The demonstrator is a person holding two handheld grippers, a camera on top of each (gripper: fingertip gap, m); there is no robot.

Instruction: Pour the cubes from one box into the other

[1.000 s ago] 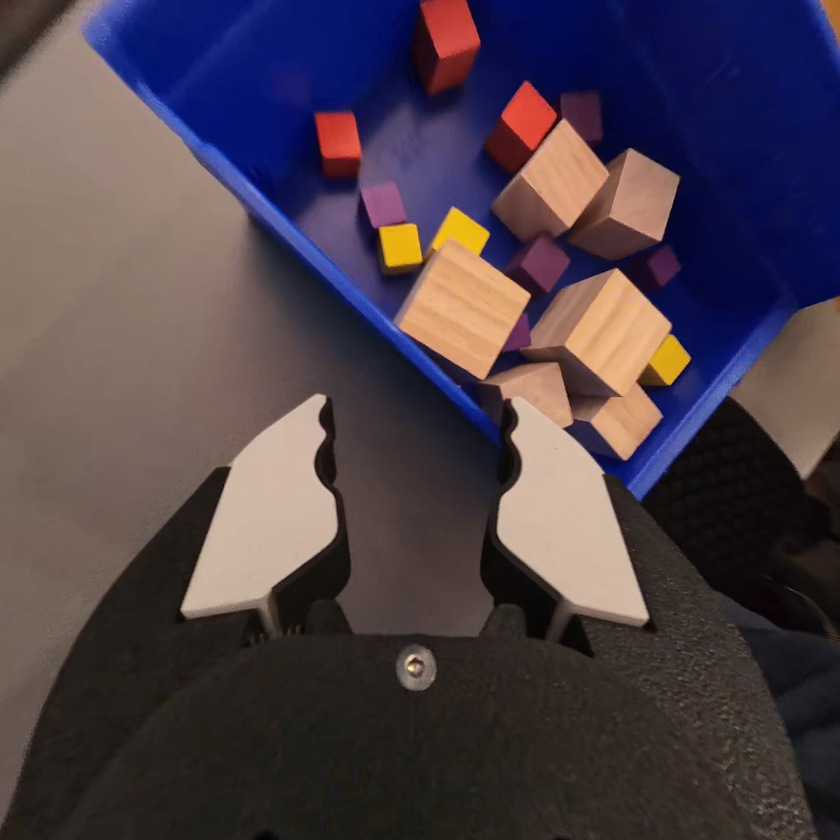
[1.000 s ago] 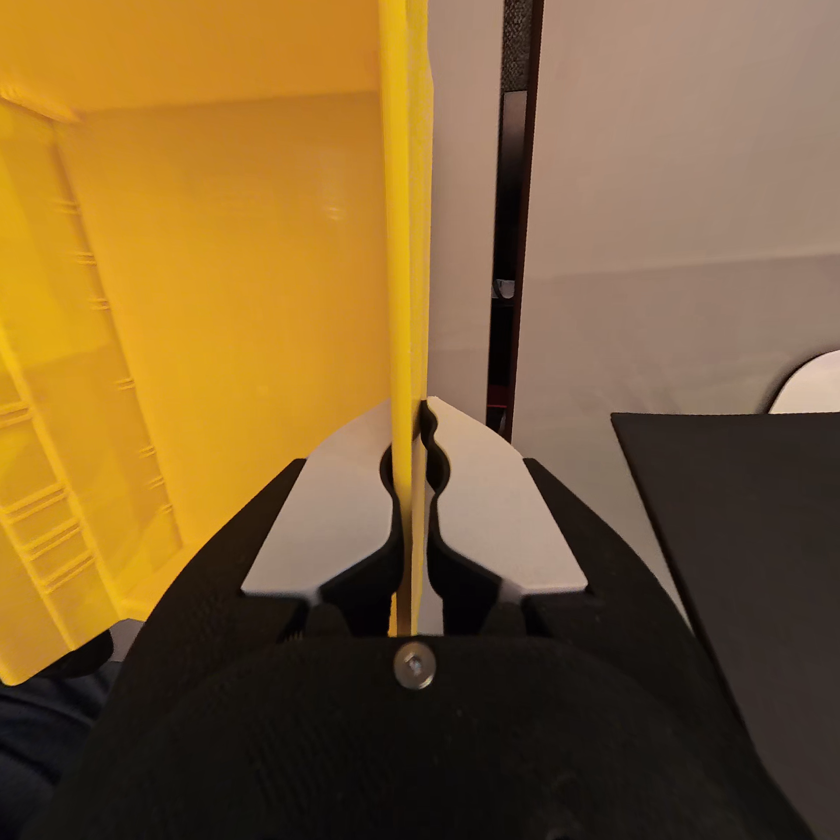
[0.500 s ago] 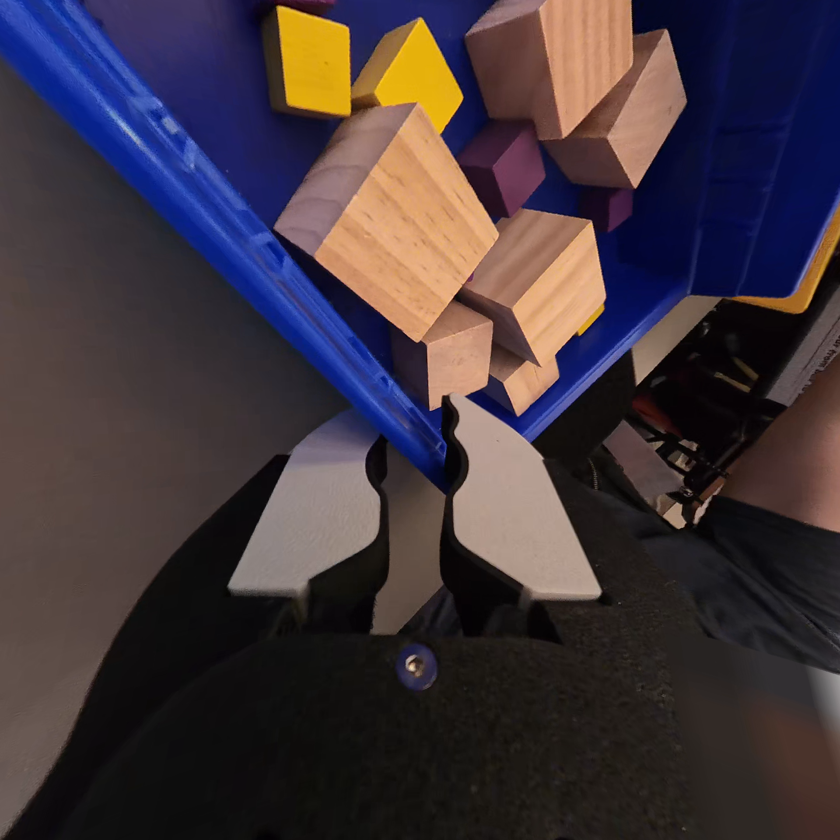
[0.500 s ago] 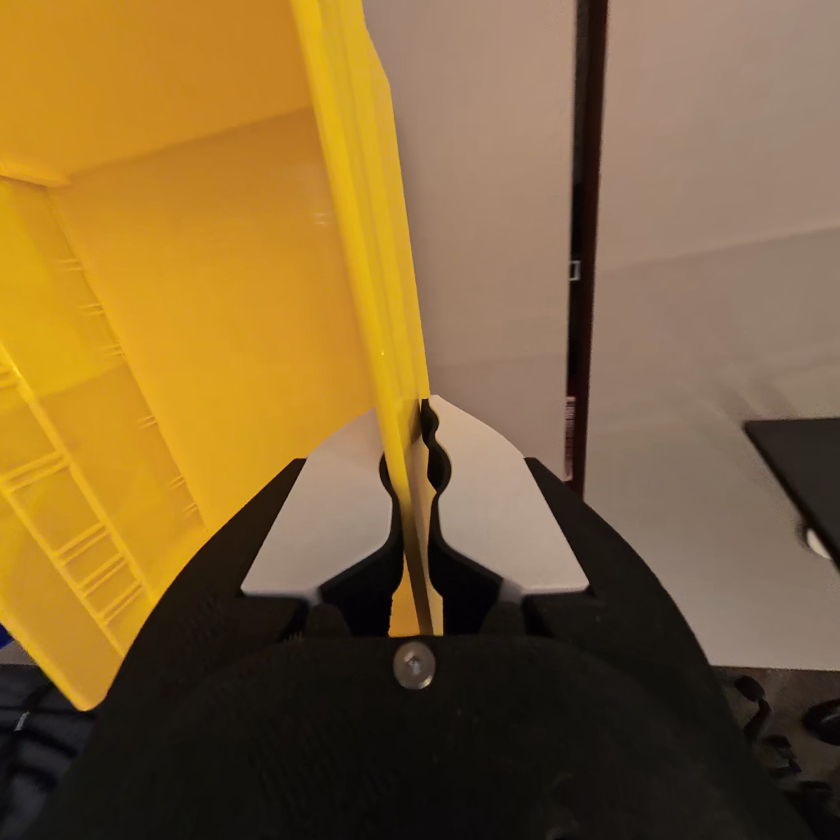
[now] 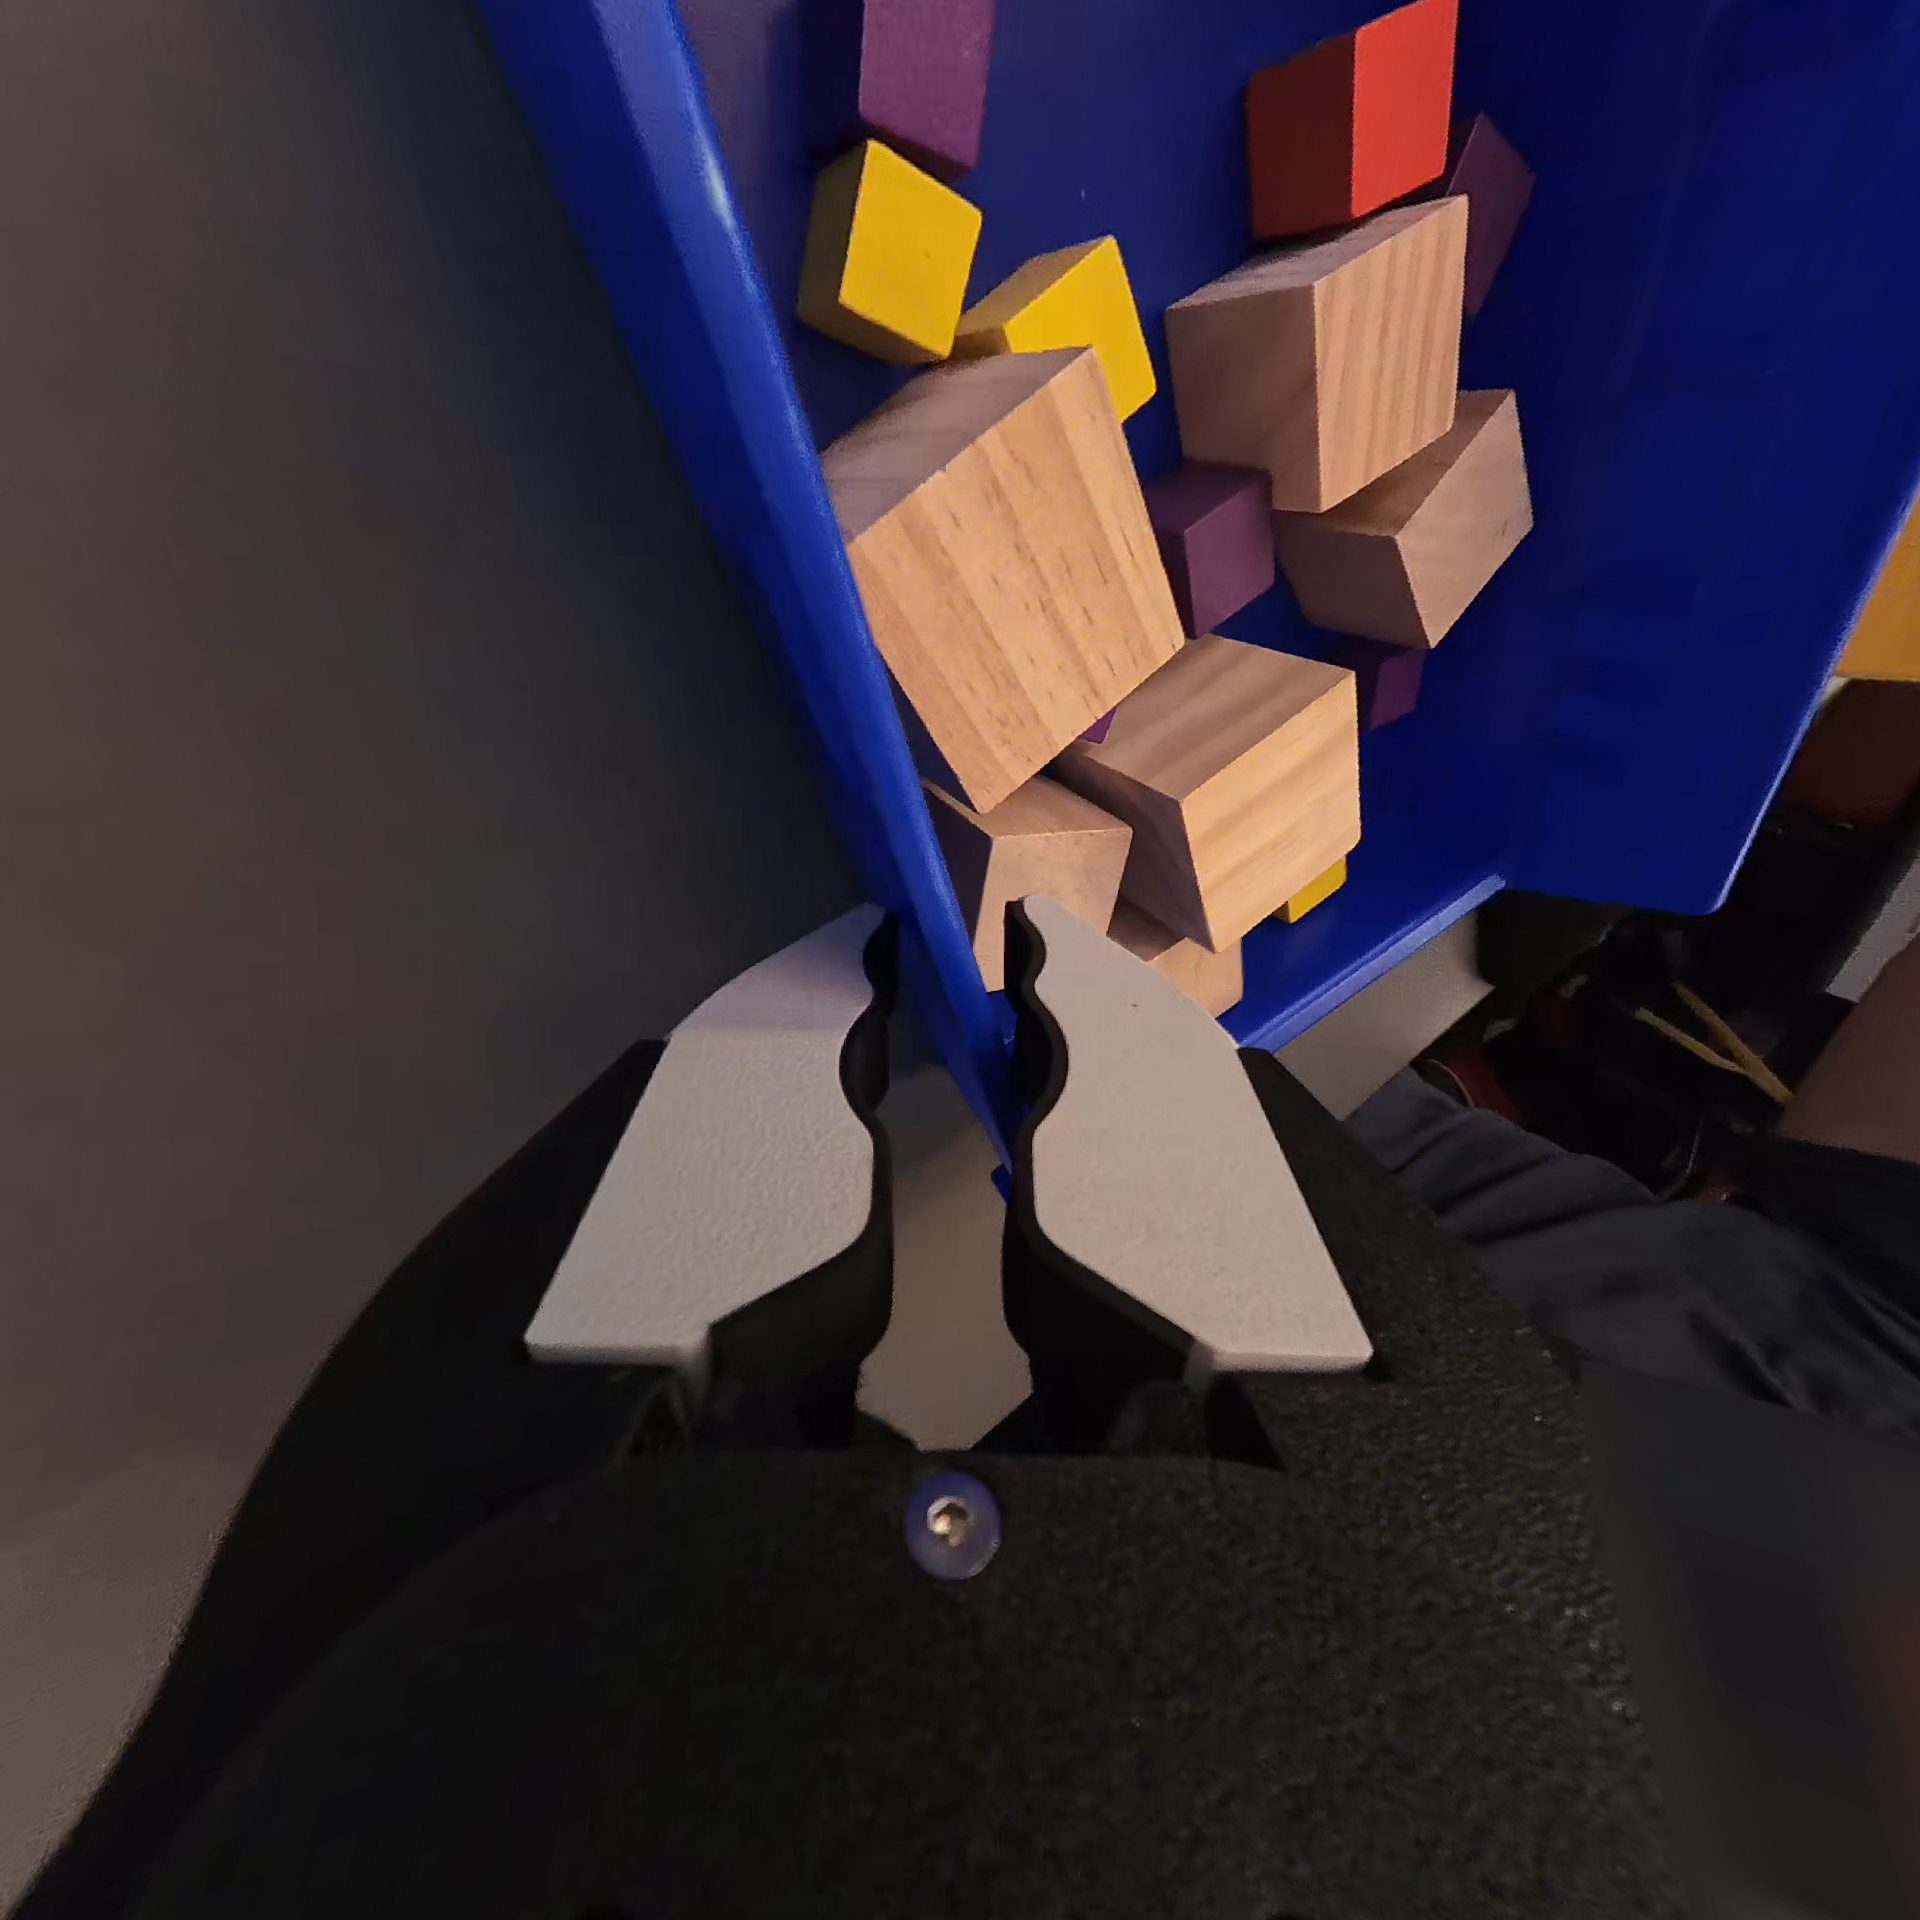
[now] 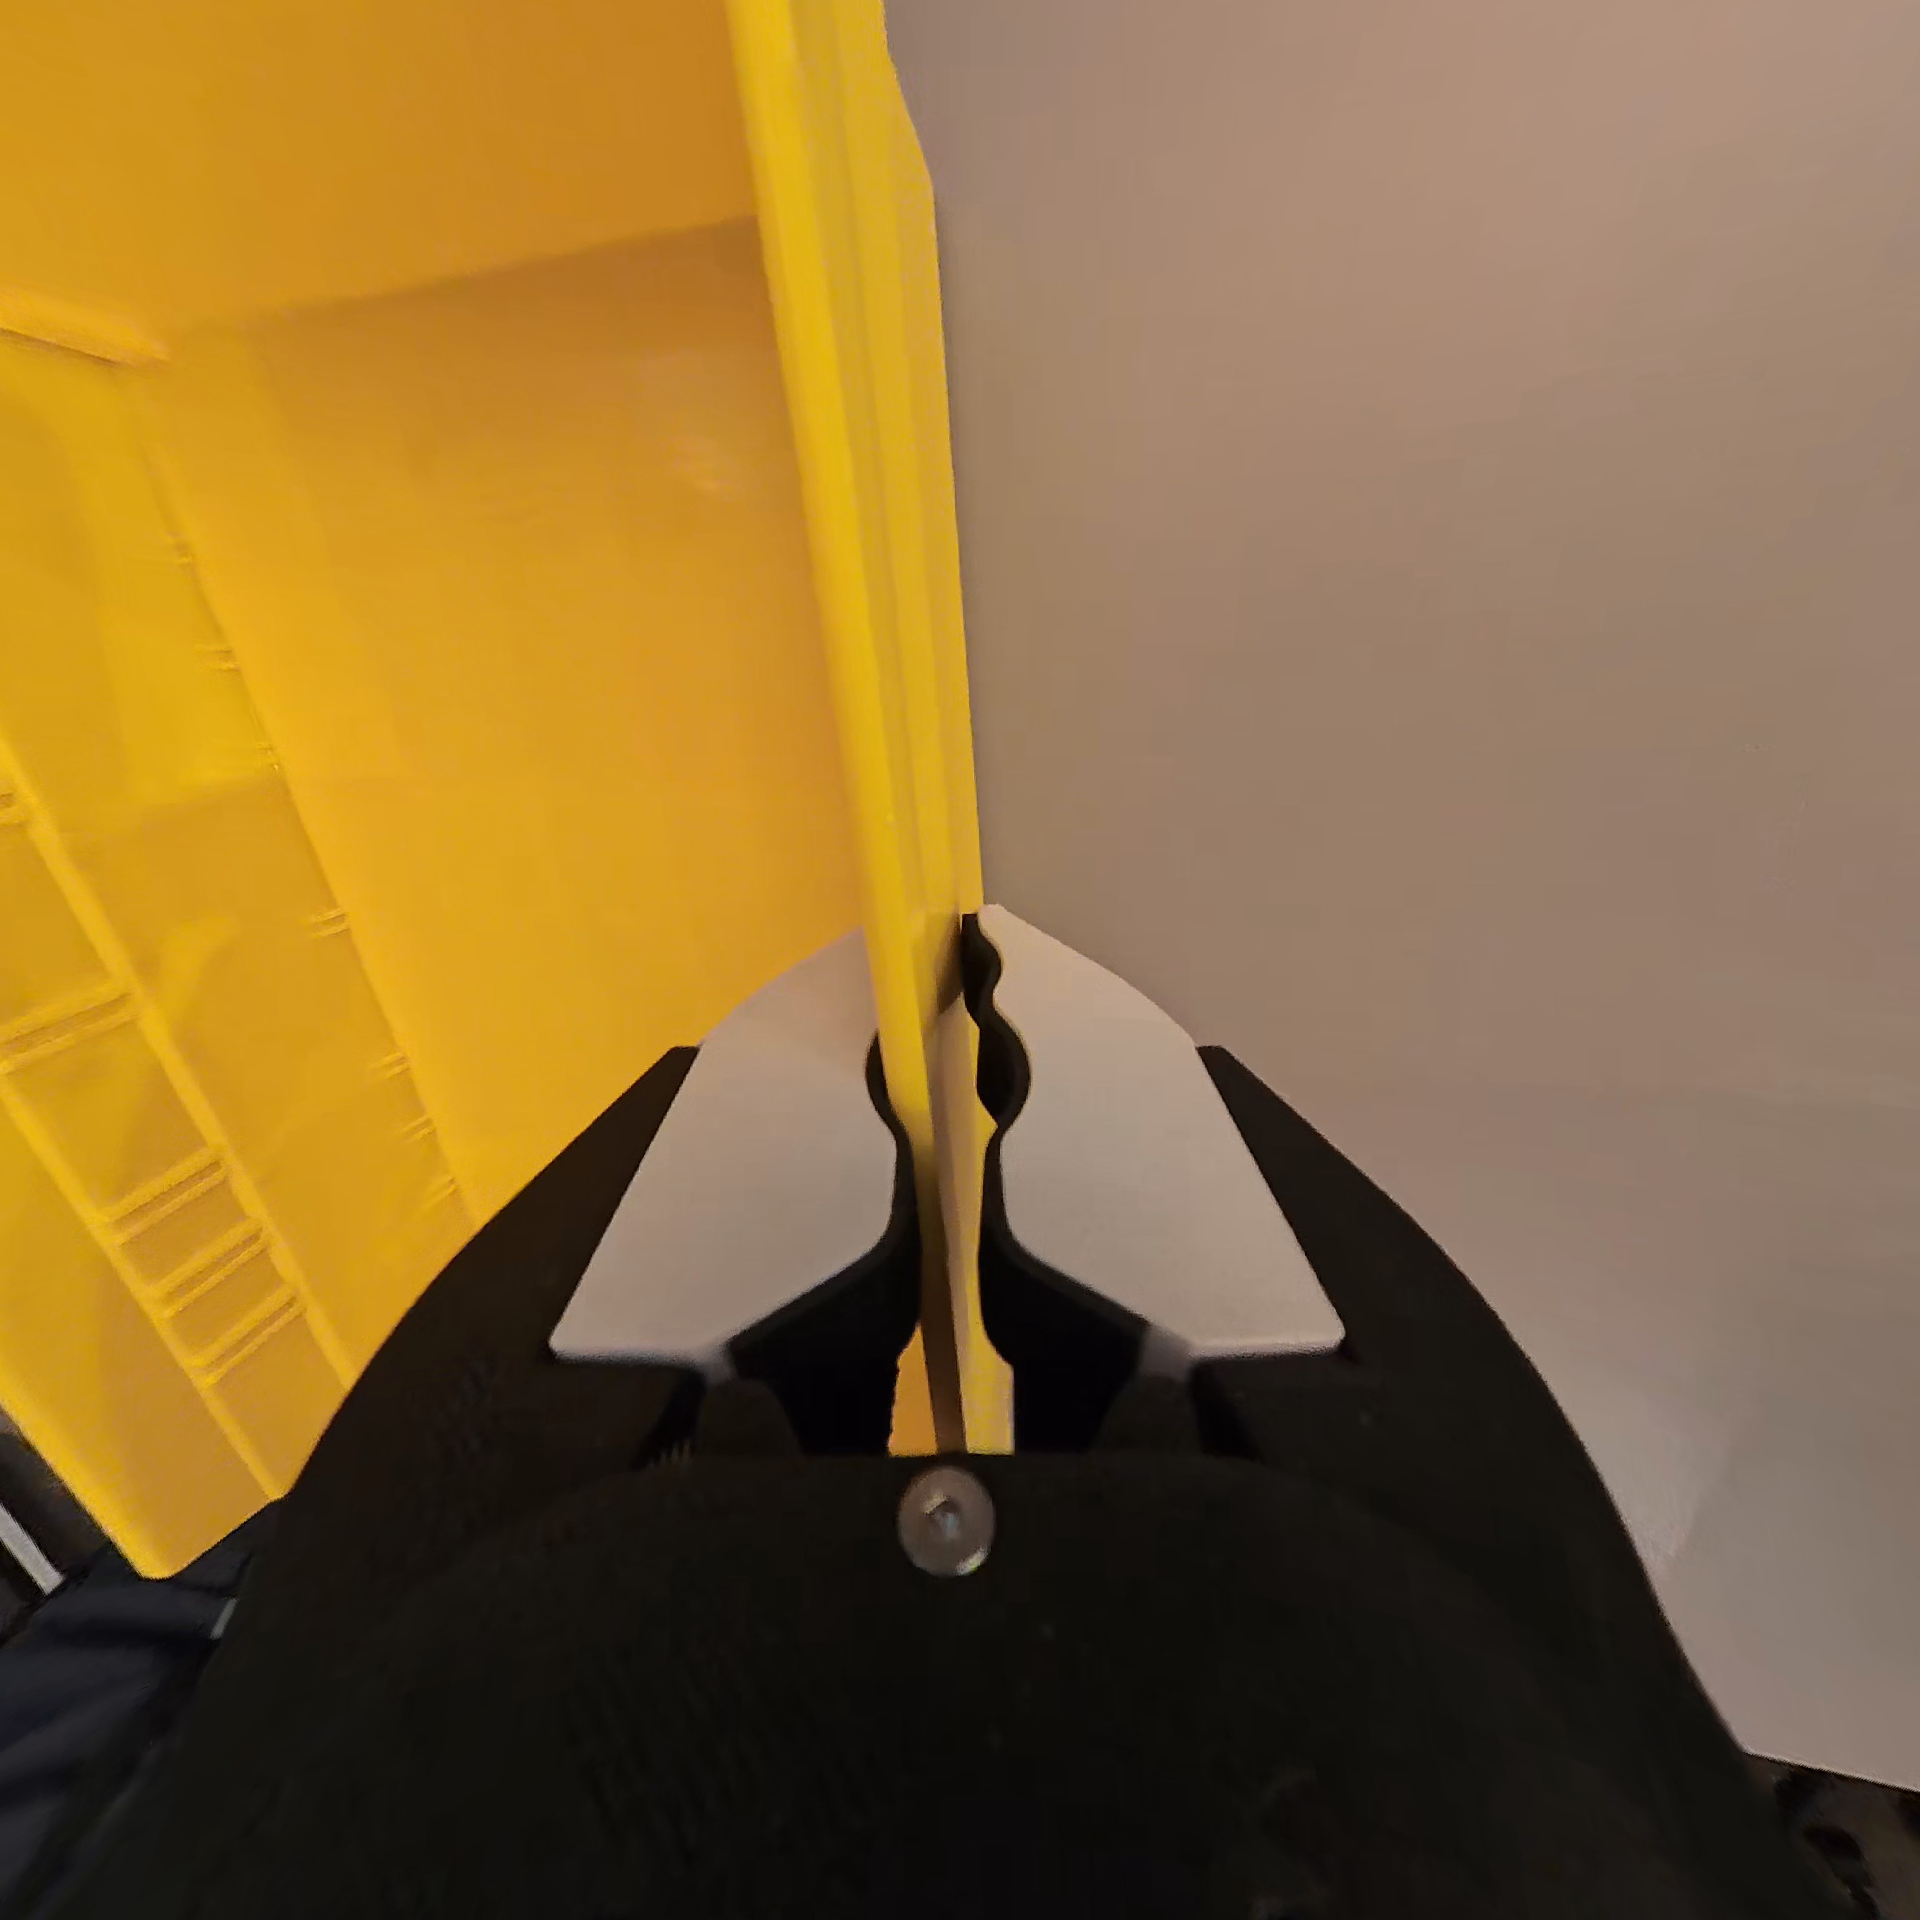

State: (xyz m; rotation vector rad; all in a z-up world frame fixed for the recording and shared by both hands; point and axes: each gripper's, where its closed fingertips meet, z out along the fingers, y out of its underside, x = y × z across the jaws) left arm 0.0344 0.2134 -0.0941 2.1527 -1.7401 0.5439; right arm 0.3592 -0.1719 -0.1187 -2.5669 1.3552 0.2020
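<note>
Cubes (image 5: 1013,561), painted and plain wood, all sit inside the blue plastic box (image 5: 1662,436); the yellow plastic box (image 6: 468,675) shows a bare interior in the right wrist view. Judgement: the pour looks finished, or the blue box is being taken up for a pour back; which of the two cannot be told.

Contents: large natural-wood blocks heaped at the near end of the blue box, against its left wall; small yellow, purple and red ones (image 5: 1351,114) lie farther in. One small yellow cube (image 5: 1314,891) is wedged under the heap at the near wall.

Grippers:
- Left gripper (image 5: 940,997) straddles the blue box's left wall near the near corner, one finger outside, one inside touching the nearest wood block. Jaws narrowly spread; a gap shows on the outer side, so the pinch is not seated.
- Right gripper (image 6: 940,997) is pressed together on the right wall of the yellow box, which it holds lifted and tipped.

Edges and room:
- Grey tabletop (image 5: 312,623) left of the blue box is free for a sideways move.
- Right of the yellow box, only a pale wall (image 6: 1455,520).
- A strip of yellow (image 5: 1886,613) shows past the blue box's right wall: the boxes are close.
- A person's dark sleeve (image 5: 1662,1247) lies near right, below the blue box's near rim.
</note>
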